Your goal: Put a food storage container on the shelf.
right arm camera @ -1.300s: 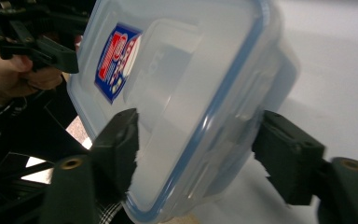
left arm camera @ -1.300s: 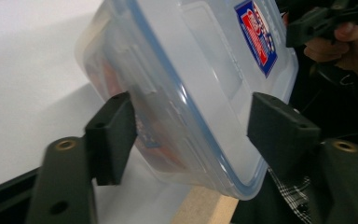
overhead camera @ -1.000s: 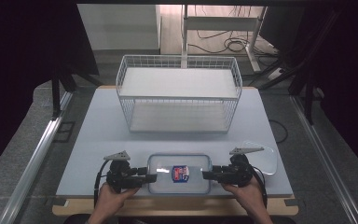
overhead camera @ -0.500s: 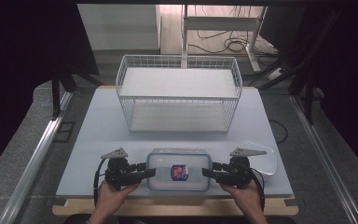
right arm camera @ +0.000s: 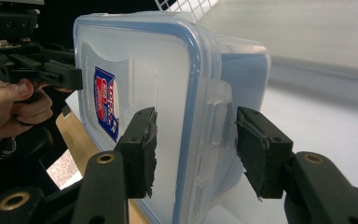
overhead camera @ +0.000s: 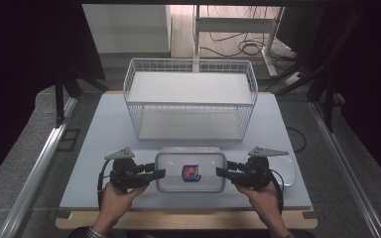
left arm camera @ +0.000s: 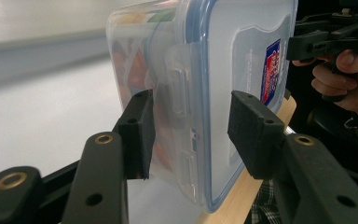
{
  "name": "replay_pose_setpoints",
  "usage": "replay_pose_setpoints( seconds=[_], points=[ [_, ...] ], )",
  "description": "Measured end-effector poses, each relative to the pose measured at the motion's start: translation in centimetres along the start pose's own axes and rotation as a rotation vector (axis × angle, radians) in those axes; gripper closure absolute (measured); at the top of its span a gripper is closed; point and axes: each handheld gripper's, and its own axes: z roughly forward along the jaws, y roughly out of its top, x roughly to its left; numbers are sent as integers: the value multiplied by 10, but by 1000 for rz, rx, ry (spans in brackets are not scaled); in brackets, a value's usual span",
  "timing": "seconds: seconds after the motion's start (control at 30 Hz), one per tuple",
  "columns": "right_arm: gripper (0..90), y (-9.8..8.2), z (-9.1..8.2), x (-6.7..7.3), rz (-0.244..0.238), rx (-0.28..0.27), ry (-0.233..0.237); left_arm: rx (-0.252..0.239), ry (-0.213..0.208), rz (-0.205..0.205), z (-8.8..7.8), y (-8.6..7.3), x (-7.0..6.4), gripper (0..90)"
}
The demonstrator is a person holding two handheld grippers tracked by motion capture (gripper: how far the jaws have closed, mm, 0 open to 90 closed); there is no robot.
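My left gripper (overhead camera: 159, 173) and right gripper (overhead camera: 222, 172) clamp the lidded container (overhead camera: 190, 171) at nine and three o'clock, above the tabletop (overhead camera: 104, 129).

A clear container (overhead camera: 190, 172) with blue-edged lid bears a red-and-blue label (overhead camera: 191, 172); inside, perhaps orange contents. At twelve o'clock, a white wire basket (overhead camera: 190, 101).
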Motion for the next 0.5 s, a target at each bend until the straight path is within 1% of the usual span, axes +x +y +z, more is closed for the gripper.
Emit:
replay_pose_setpoints(
  seconds=[0.2,0.37,0.5],
  points=[
    [494,19,-1,1,-21,-20,5,-19,16,23,-7,20,-2,522],
    [494,37,-4,2,-38,-36,4,-33,20,42,-12,38,-3,522],
    [494,51,-6,2,-40,-45,4,-42,25,47,-14,52,-3,521]
  ],
)
